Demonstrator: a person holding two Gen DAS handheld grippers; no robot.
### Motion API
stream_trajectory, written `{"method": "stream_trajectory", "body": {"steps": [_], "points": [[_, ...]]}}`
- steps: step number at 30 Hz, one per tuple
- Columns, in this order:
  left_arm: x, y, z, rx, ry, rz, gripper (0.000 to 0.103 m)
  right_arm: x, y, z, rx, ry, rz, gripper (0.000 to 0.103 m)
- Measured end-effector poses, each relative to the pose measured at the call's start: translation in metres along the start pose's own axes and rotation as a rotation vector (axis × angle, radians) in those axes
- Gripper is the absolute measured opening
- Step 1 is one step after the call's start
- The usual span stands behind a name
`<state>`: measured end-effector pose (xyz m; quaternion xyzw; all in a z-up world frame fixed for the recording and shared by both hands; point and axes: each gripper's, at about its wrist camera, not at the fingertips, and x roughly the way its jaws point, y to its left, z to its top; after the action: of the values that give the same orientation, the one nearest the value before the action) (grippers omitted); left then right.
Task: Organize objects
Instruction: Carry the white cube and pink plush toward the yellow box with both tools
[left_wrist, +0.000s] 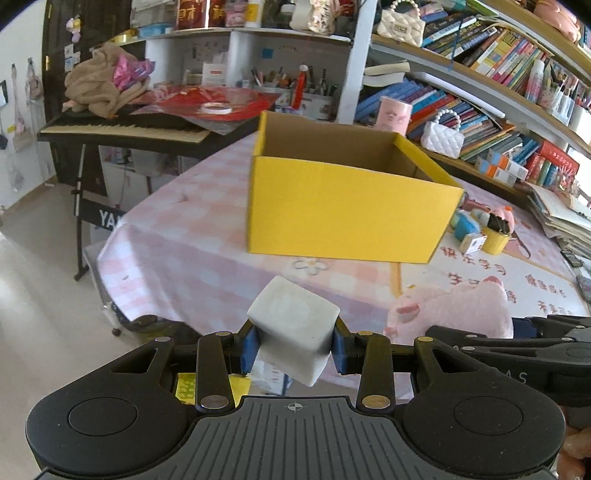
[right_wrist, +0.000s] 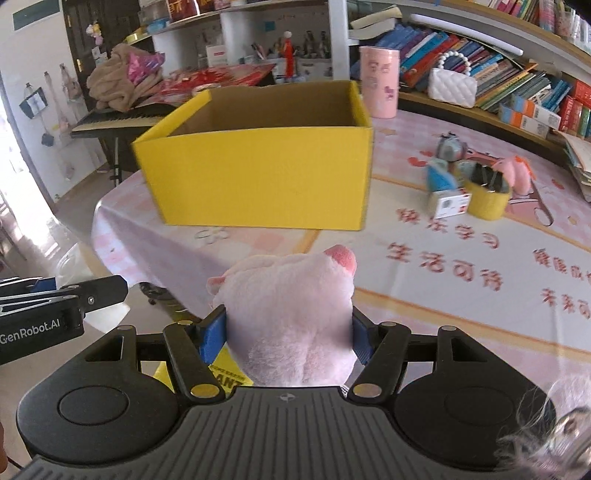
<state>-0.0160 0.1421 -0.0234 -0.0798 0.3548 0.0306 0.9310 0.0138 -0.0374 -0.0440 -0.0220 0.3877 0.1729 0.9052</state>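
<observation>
Pink plush pig (right_wrist: 291, 321) sits clamped in the right gripper (right_wrist: 290, 332); the left gripper (left_wrist: 293, 345) grips a white, perhaps rubbery cube (left_wrist: 293, 325) before the yellow box (left_wrist: 347, 214).

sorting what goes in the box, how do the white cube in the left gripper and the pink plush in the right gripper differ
The white cube is smooth, hard-edged and boxy; the pink plush is fuzzy, rounded and soft. The cube is the smaller of the two, so the left gripper closes narrower than the right gripper, which the plush fills. Both are clamped between blue fingers, short of the yellow box.
</observation>
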Motion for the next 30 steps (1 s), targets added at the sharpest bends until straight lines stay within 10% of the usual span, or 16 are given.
{"method": "stream_trajectory", "body": {"steps": [19,30], "points": [[-0.007,-0.002,0.077,0.122,-0.241,-0.077,0.037,-0.031,0.026,0.065,-0.096,-0.300,-0.115,0.065],[0.053,-0.019,0.124,0.126,-0.206,-0.043,0.037,0.014,-0.003,0.128,-0.092,-0.327,-0.106,0.066]]}}
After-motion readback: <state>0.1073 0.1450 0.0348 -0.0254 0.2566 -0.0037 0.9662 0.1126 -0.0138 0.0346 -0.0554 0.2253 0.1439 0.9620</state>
